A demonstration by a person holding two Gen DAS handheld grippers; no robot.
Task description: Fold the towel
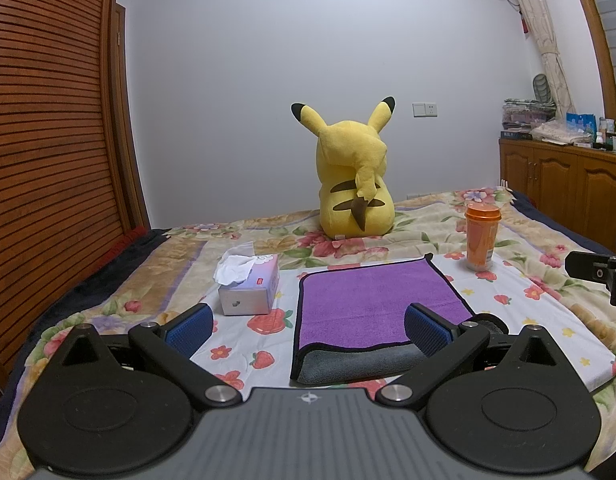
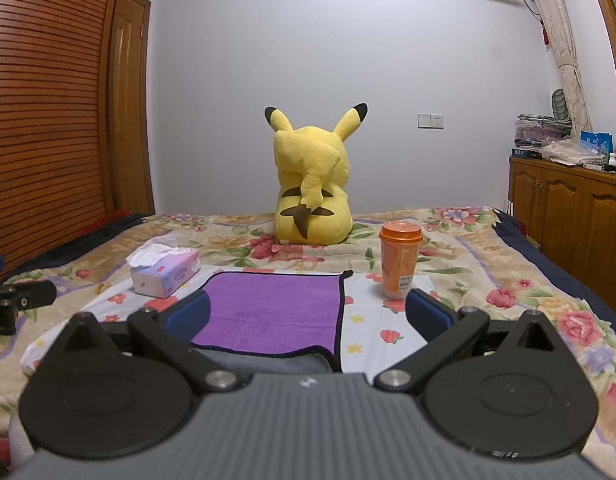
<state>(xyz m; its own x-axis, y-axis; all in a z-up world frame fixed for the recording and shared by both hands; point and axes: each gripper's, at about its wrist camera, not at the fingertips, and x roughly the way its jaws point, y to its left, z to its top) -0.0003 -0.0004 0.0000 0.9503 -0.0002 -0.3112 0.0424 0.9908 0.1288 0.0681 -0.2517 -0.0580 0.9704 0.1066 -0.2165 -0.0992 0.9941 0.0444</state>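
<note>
A purple towel [image 1: 372, 300] with a black hem lies flat on the flowered bed sheet [image 1: 520, 304], its grey underside folded up along the near edge. My left gripper [image 1: 308, 330] is open and empty just above the towel's near left part. The towel also shows in the right wrist view [image 2: 272, 308]. My right gripper [image 2: 308, 316] is open and empty over the towel's near right corner. Part of the right gripper shows at the right edge of the left wrist view [image 1: 600, 272].
A tissue box [image 1: 250, 286] stands left of the towel. An orange cup [image 1: 481, 237] with a lid stands at its far right corner. A yellow plush toy [image 1: 354, 176] sits farther back. A wooden cabinet [image 2: 568, 204] stands right of the bed.
</note>
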